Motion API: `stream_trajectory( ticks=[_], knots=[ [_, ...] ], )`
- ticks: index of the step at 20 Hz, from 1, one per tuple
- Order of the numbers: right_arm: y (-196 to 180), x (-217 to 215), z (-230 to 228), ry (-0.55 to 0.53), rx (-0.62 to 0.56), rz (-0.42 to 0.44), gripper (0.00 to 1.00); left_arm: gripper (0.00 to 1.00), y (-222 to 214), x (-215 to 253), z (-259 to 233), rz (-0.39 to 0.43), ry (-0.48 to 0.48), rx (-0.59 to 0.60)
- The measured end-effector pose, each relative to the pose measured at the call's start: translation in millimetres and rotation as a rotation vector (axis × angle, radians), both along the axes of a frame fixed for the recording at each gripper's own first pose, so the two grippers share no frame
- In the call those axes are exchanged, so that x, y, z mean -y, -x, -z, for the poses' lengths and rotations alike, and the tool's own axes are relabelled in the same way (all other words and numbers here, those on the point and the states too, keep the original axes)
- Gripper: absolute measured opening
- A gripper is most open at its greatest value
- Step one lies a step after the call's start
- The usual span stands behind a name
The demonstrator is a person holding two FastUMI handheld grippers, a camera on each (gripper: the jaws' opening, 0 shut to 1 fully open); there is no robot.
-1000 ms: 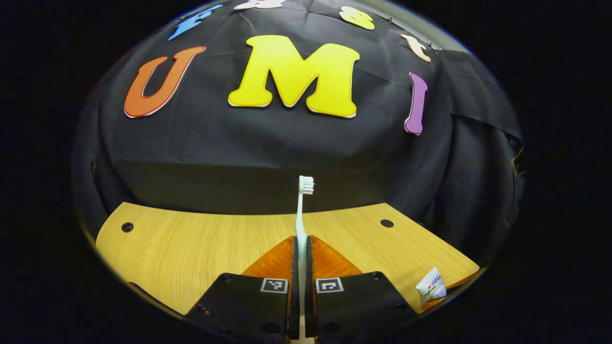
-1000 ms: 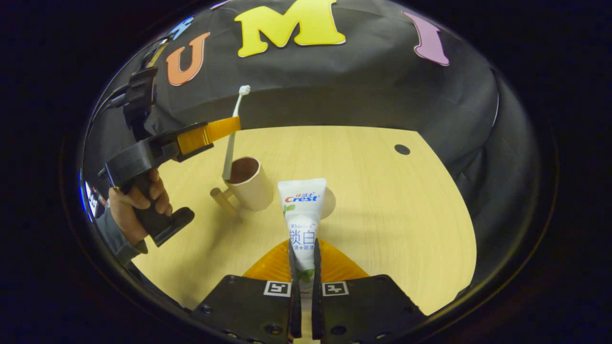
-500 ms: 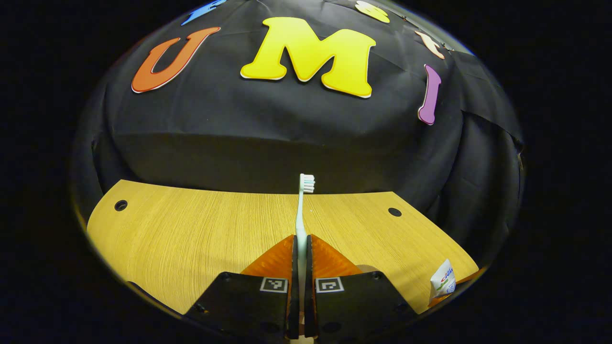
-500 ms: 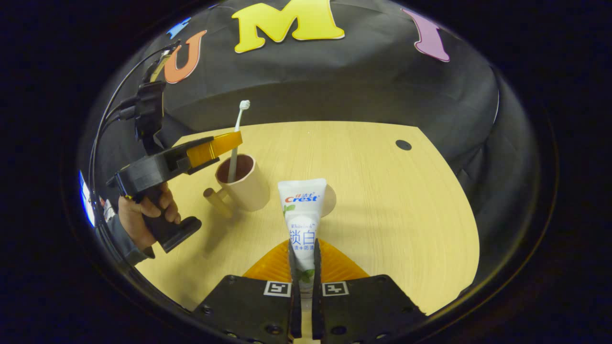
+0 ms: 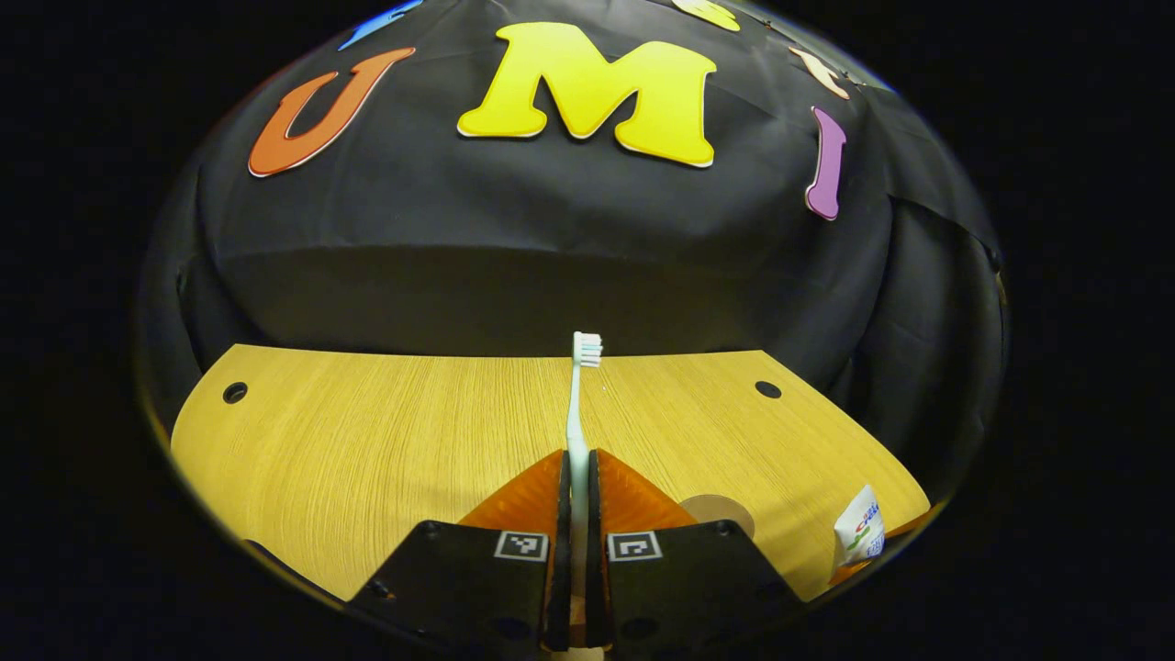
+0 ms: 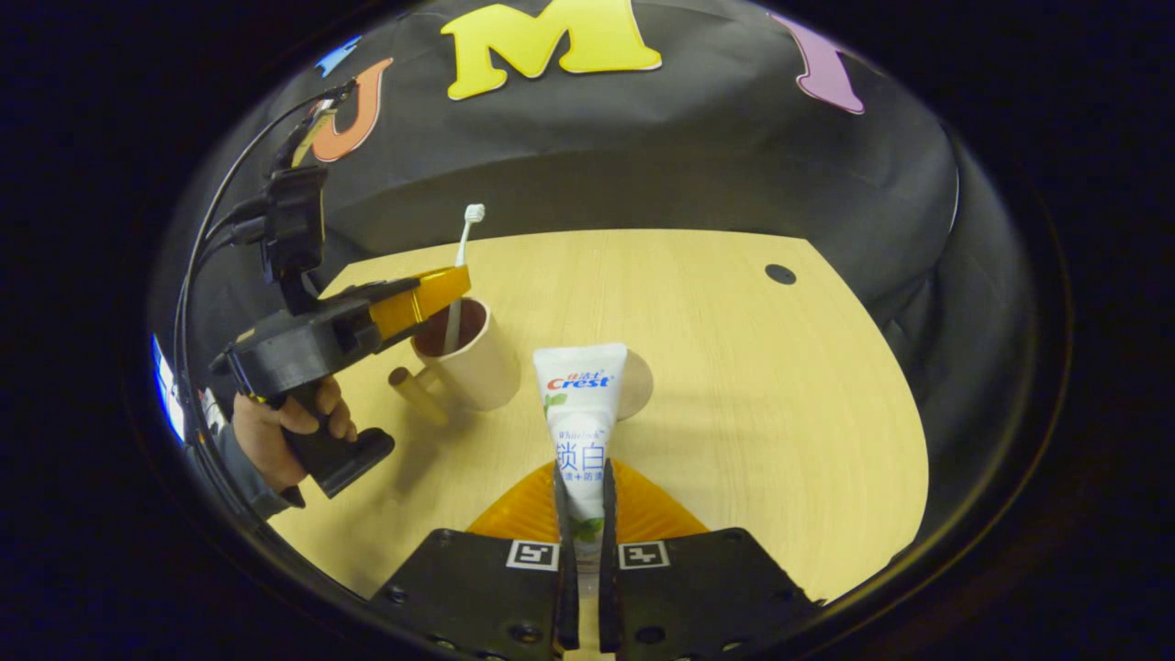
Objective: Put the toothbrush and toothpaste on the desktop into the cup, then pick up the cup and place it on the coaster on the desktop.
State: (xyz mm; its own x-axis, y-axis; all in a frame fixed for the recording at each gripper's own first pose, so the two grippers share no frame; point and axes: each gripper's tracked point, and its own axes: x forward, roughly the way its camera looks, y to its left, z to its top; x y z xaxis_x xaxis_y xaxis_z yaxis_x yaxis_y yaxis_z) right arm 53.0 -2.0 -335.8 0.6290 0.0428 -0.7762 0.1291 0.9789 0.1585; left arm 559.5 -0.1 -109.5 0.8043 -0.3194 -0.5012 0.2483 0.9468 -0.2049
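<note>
While the toothbrush [image 6: 456, 285] hangs bristles-up with its lower end already inside the mouth of the cup [image 6: 470, 358], the job looks to be at the letting-go stage. The left gripper [image 5: 576, 477] has both fingers clamped on the handle, and in the right gripper view that gripper sits just above the cup's rim, held by a hand [image 6: 280, 436] at the left. To my eye the tidy way to finish is to ease the brush a little deeper, keep it near upright so the handle doesn't lever against the rim, then part the fingers and draw back without nudging the cup, which looks light enough to tip.

The toothpaste [image 6: 580, 431] is pinched low down by the right gripper [image 6: 582, 514], its broad crimped end pointing forward above the wooden desktop [image 6: 780, 413], near the cup but not yet over it. It would be best kept back until the other gripper is clear.

The round coaster [image 5: 718, 509] lies flat on the desktop just beside the cup, partly hidden behind the tube in the right gripper view. The cup's handle [image 6: 415, 393] sticks out toward the hand's side.
</note>
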Motion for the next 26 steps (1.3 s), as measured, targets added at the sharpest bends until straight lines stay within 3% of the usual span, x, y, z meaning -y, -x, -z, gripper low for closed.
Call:
stream_trajectory(
  ticks=[6,7,9,10,14,21,23,26],
  knots=[
    [-1,1,-3,-0.003,0.008,0.015,0.09,0.23,13,-12,2,-0.027,-0.011,-0.035],
    [-2,1,-3,-0.004,0.013,0.020,0.09,0.42,16,-15,1,-0.029,-0.010,-0.037],
    [-2,1,-4,-0.009,0.018,0.023,0.08,0.24,22,-20,-1,-0.033,-0.012,-0.040],
    [-2,1,-5,-0.012,0.021,0.022,0.08,0.37,26,-22,0,-0.031,-0.014,-0.044],
    [-4,1,-9,-0.016,0.048,0.018,0.08,0.47,48,-29,-1,-0.023,-0.012,-0.065],
    [-14,6,-40,-0.030,0.193,-0.014,0.08,0.90,79,-49,-22,-0.044,-0.022,-0.047],
    [-34,-5,-51,-0.041,0.244,-0.028,0.08,0.96,86,-59,-27,-0.061,-0.028,-0.040],
    [-53,-20,-61,-0.062,0.312,-0.053,0.08,0.97,97,-71,-32,-0.080,-0.036,-0.042]
  ],
)
